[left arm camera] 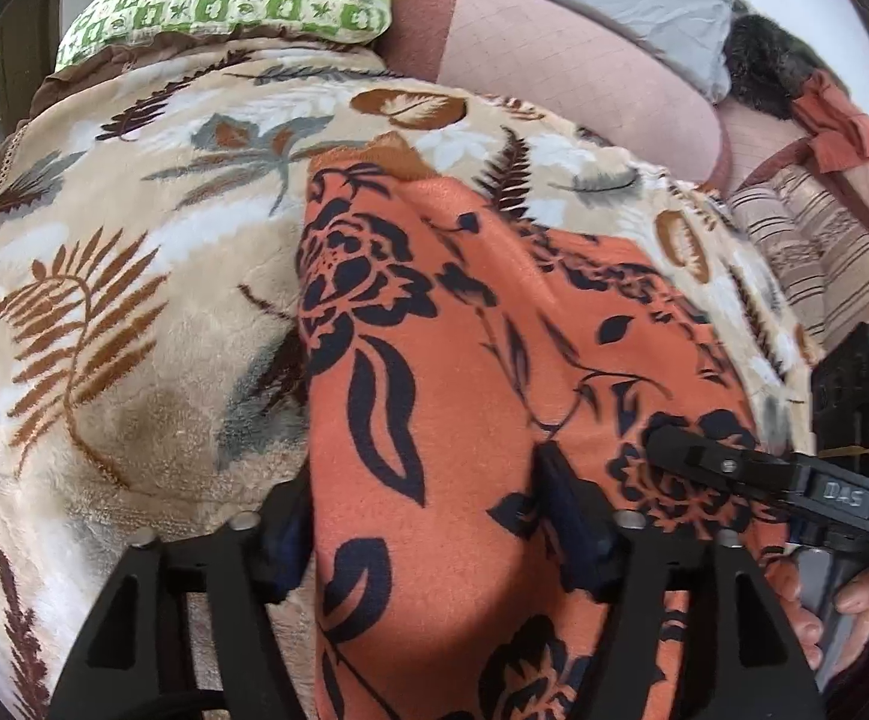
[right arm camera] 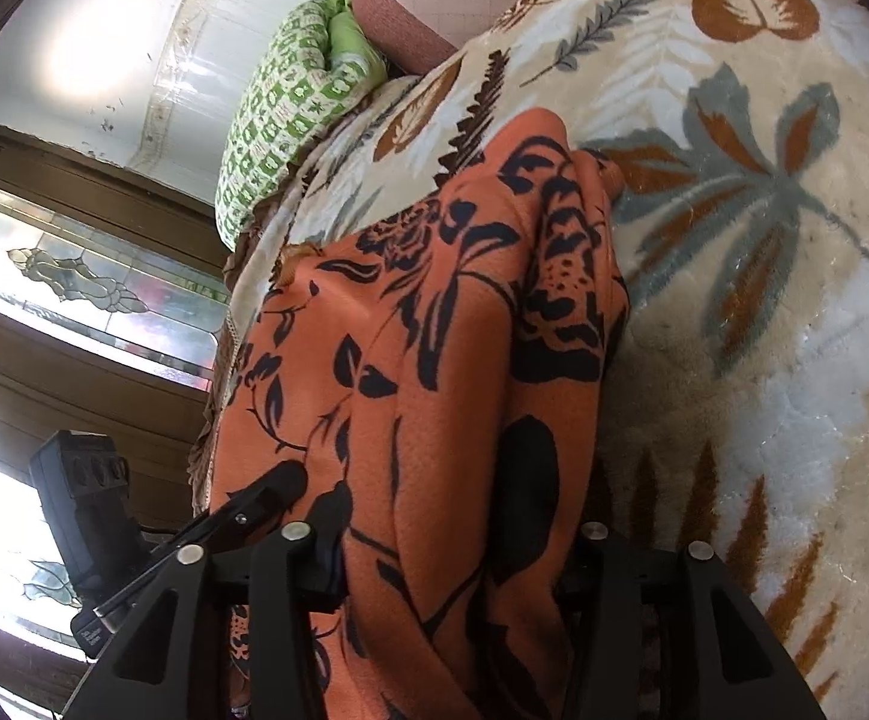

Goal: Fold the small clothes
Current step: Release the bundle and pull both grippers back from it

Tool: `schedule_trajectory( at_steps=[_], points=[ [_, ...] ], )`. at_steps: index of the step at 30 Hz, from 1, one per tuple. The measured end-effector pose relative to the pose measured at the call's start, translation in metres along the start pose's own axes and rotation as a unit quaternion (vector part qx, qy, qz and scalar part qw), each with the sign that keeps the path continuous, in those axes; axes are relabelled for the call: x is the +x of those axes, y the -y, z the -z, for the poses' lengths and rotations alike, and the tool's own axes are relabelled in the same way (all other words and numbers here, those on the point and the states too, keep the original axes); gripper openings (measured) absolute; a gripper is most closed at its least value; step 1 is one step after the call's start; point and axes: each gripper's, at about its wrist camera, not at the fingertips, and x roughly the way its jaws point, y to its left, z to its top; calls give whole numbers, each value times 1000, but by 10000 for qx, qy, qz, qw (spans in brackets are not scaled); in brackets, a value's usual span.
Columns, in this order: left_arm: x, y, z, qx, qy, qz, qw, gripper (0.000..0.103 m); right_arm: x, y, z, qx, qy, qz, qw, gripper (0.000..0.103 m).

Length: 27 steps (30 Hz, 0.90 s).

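Note:
An orange garment (left arm camera: 482, 372) with a black flower print lies on a beige leaf-print blanket (left arm camera: 134, 276). My left gripper (left arm camera: 428, 516) has its jaws wide apart, with the near edge of the garment draped between them. The right gripper's finger (left arm camera: 692, 456) reaches in from the right and rests on the cloth. In the right wrist view the garment (right arm camera: 452, 360) hangs folded between the jaws of my right gripper (right arm camera: 464, 540), which stand wide apart around it. The left gripper's finger (right arm camera: 266, 492) shows at the cloth's left edge.
A green checked pillow (left arm camera: 236, 0) lies at the bed's far end, next to a pink bolster (left arm camera: 554, 60) and grey bedding (left arm camera: 626, 0). Striped cloth (left arm camera: 812, 252) lies to the right. A wooden window frame (right arm camera: 74, 300) stands past the bed's edge.

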Motion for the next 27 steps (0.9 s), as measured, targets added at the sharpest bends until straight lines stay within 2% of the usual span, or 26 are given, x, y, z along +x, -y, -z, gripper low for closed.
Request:
schedule_trajectory(
  at_steps=[4, 9, 12, 15, 22, 27],
  points=[
    [2, -7, 2, -201, -21, 86, 9998, 80, 1, 3, 2, 49, 0, -14, 10000, 51],
    [-3, -8, 6, -297, 116, -57, 9995, 85, -2, 0, 8, -2, 66, 57, 10000, 56],
    [-15, -2, 11, -268, 349, -315, 9985, 85, -9, -1, 13, 72, 81, 135, 9999, 62],
    [-28, 4, 12, -142, 593, -641, 9961, 85, -22, -4, 21, 5, 190, 313, 9993, 64],
    [-86, 7, 29, -305, 1297, -1069, 9853, 85, -68, -31, 34, -542, 858, 706, 9923, 64],
    [-115, 18, 34, -195, 1481, -1341, 9796, 86, -102, -44, 46, -746, 1255, 713, 9867, 64]
  ],
)
